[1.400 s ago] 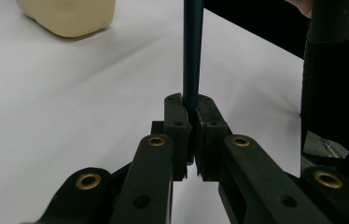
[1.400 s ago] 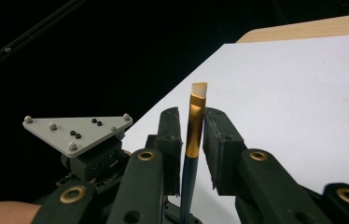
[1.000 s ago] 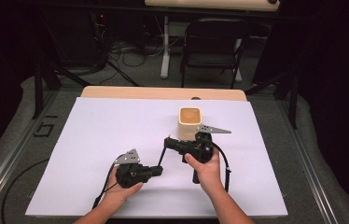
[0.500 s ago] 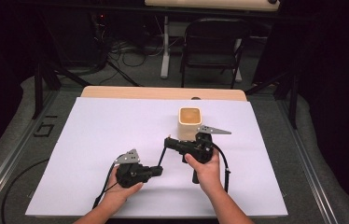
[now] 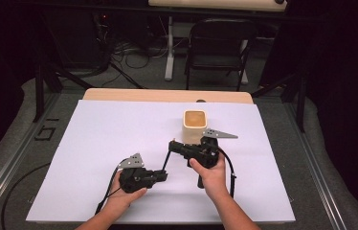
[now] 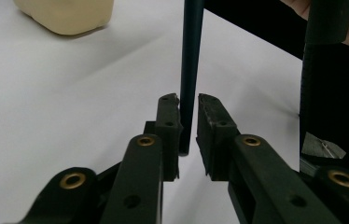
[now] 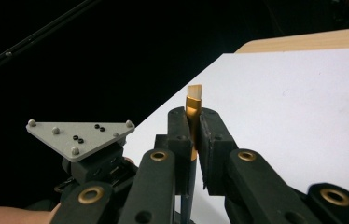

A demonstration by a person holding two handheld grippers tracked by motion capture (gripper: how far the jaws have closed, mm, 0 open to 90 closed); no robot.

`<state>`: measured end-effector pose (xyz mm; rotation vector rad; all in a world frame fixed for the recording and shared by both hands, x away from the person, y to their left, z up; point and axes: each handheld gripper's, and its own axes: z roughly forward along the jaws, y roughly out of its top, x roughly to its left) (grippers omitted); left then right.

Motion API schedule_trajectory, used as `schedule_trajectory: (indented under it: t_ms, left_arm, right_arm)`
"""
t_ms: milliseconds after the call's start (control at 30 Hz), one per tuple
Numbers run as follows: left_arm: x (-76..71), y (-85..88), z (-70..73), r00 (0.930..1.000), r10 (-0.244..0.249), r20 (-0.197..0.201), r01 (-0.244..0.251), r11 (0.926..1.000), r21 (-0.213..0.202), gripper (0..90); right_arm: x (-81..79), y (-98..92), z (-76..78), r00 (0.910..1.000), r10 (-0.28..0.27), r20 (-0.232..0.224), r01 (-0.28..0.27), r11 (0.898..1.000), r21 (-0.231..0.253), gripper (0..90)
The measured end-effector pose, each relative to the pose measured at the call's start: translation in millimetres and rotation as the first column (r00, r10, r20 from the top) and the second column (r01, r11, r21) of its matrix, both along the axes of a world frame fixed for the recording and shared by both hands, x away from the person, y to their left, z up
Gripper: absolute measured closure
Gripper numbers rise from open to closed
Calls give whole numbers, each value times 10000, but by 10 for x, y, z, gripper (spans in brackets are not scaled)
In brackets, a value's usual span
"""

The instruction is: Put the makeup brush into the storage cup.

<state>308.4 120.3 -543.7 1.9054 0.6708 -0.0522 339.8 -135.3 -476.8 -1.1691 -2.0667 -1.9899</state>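
Note:
A thin paintbrush with a dark handle runs between my two grippers over the white table. My right gripper is shut on its gold ferrule, and the pale bristle tip sticks out past the jaws. My left gripper sits at the handle's lower end. Its jaws have just been opening: the handle still stands between them, against one pad and with a gap to the other. A cream square cup stands just beyond the right gripper.
White sheet covers the tabletop, with a wooden edge at the far side. A black folding chair and cables stand on the floor beyond. The left gripper's grey plate shows in the right gripper view.

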Motion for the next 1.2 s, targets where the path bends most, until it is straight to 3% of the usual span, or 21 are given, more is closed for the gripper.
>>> schedule_trajectory:
  t_ms: [467,867,1200]
  left_arm:
    - [12,62,8,9969,657,434,-672,9972,333,585]
    - [35,105,9,9852,1331,1080,-1441,9843,1017,456]
    - [64,107,-14,9877,1252,934,-1364,9826,1260,406]
  right_arm:
    - [-3,-91,40,9983,-421,396,425,9990,-114,841]
    - [1,-151,64,9939,-798,755,842,9949,-561,841]
    - [8,-182,72,9906,-948,982,1041,9900,-949,841]
